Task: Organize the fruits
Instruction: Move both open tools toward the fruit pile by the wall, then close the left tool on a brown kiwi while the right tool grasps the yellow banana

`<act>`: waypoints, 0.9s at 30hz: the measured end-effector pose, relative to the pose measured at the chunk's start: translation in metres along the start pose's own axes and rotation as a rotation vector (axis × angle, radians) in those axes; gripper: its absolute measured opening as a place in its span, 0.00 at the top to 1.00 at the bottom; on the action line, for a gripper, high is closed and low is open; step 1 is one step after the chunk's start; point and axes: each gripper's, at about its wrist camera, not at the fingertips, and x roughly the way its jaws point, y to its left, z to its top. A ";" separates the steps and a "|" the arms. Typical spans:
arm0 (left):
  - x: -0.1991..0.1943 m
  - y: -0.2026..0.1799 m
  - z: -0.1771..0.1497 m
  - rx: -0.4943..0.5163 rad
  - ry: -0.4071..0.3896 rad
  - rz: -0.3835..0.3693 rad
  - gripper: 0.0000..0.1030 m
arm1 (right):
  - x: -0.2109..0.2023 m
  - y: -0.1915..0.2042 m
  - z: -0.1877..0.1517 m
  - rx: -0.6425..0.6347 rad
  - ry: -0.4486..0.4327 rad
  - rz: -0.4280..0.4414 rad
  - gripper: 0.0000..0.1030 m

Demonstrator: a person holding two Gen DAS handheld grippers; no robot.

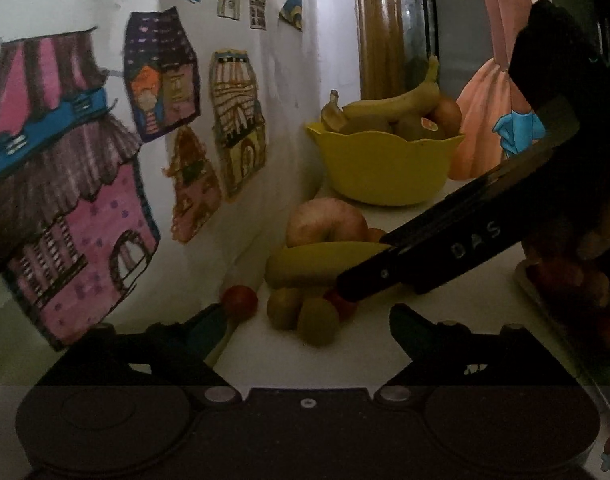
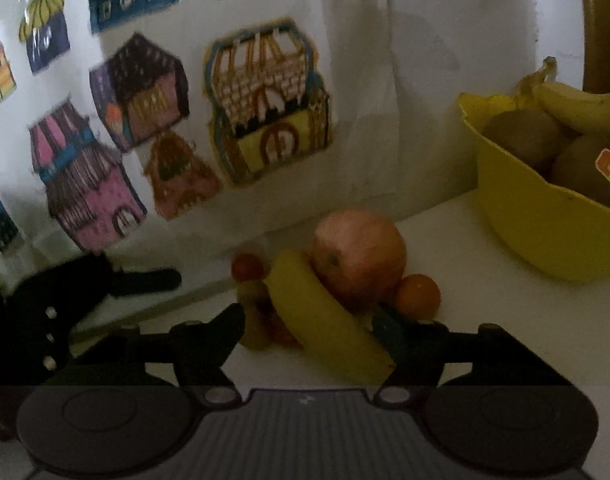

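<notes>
On the white counter lies a pile of loose fruit: a banana (image 1: 321, 262) (image 2: 325, 328), a pinkish apple (image 1: 325, 222) (image 2: 359, 256), a small orange (image 2: 417, 296), a red tomato (image 1: 239, 300) (image 2: 247, 266) and small green-brown fruits (image 1: 317, 320). A yellow bowl (image 1: 385, 176) (image 2: 545, 236) behind holds bananas and kiwis. My right gripper (image 2: 307, 320) straddles the banana, jaws open; its right finger (image 2: 385, 332) is at the banana's side, and the left one stands clear. My left gripper (image 1: 307, 316) is open just short of the small fruits. The right gripper's finger (image 1: 425, 256) crosses in from the right.
A white wall (image 2: 425, 80) with coloured paper house drawings runs close along the left of the fruit. A wooden post (image 1: 379, 28) and a picture of a peach dress (image 1: 489, 120) stand behind the bowl. A hand (image 1: 601, 236) and a tray edge (image 1: 525, 276) are at the right.
</notes>
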 end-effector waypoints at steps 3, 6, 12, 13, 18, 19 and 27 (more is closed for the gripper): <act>0.007 -0.001 0.004 0.004 0.008 -0.005 0.23 | 0.003 -0.002 -0.002 -0.004 -0.005 -0.010 0.39; 0.013 -0.001 0.006 -0.001 0.021 -0.004 0.31 | 0.003 -0.005 -0.003 0.000 -0.010 -0.008 0.42; 0.028 0.003 0.011 -0.030 0.066 -0.026 0.53 | 0.003 -0.003 -0.002 -0.011 -0.018 -0.011 0.44; 0.028 0.004 0.010 -0.032 0.069 -0.025 0.58 | 0.001 -0.003 -0.002 -0.023 -0.022 -0.021 0.44; 0.025 0.007 0.007 -0.065 0.080 -0.044 0.73 | -0.003 -0.002 -0.005 -0.019 -0.026 -0.012 0.48; 0.023 0.006 0.006 -0.068 0.081 -0.041 0.73 | -0.005 -0.002 -0.007 -0.012 -0.025 -0.009 0.49; -0.002 0.013 -0.004 -0.139 0.120 -0.055 0.73 | -0.024 0.011 -0.016 0.020 -0.026 -0.038 0.60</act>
